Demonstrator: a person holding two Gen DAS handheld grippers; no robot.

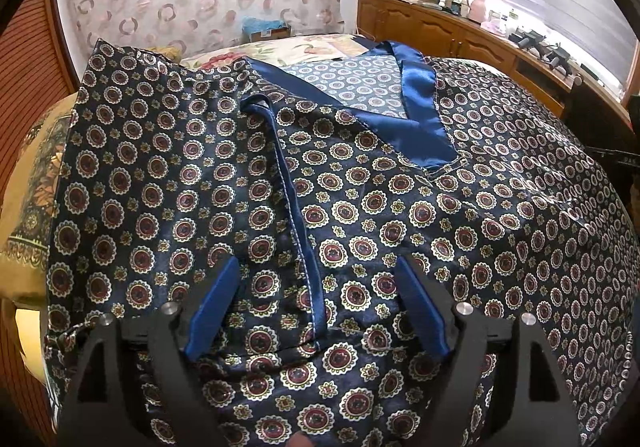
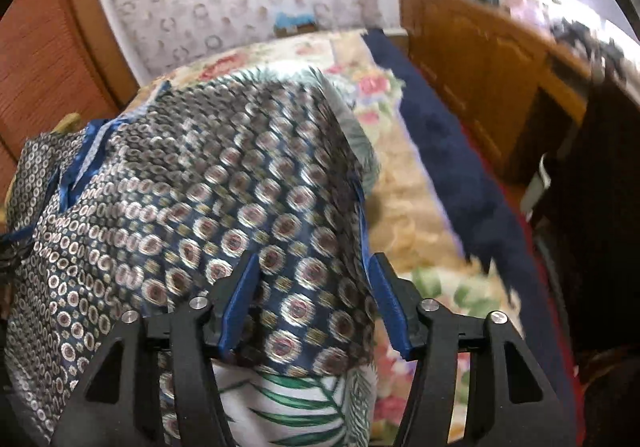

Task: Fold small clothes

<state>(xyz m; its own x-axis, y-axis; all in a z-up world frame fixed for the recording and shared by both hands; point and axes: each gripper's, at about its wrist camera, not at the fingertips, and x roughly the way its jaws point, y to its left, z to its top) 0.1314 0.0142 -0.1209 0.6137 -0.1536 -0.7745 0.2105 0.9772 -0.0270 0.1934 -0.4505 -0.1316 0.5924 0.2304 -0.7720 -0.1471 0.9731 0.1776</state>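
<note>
While the left wrist view is nice and sharp, it mostly shows one thing: a dark satin shirt (image 1: 360,207) with a medallion print, spread across the bed (image 1: 304,47) and filling nearly the whole picture. Its plain blue V-neck trim (image 1: 420,123) sits toward the far side, and a sleeve with a blue hem (image 1: 296,207) is already laid inward over the body, running from near the collar down toward the camera. So I'd say one side fold is in. The left gripper (image 1: 316,299) hovers right over that hem with its jaws spread wide, nothing pinched between the blue pads (image 1: 216,307). Looks like it's let go, or is just parked there

Right wrist view is smeared with motion blur, so take this loosely. Same shirt (image 2: 224,207) here, with its right edge sitting on a white leafy-print cloth (image 2: 296,407) that peeks out underneath, all on the floral bedspread (image 2: 420,207). The right gripper (image 2: 312,307) has its jaws about half apart, with shirt fabric lying between them. As far as I can tell the pads (image 2: 240,311) aren't pressing on it, so I read it as released rather than gripped

Progress guess: early-to-middle. One sleeve is in, the right side looks freshly dropped over, but the shirt is still long and broad. Bringing the bottom up toward the collar is still left, plus smoothing. Satin is slippery, so folds may slide
</note>
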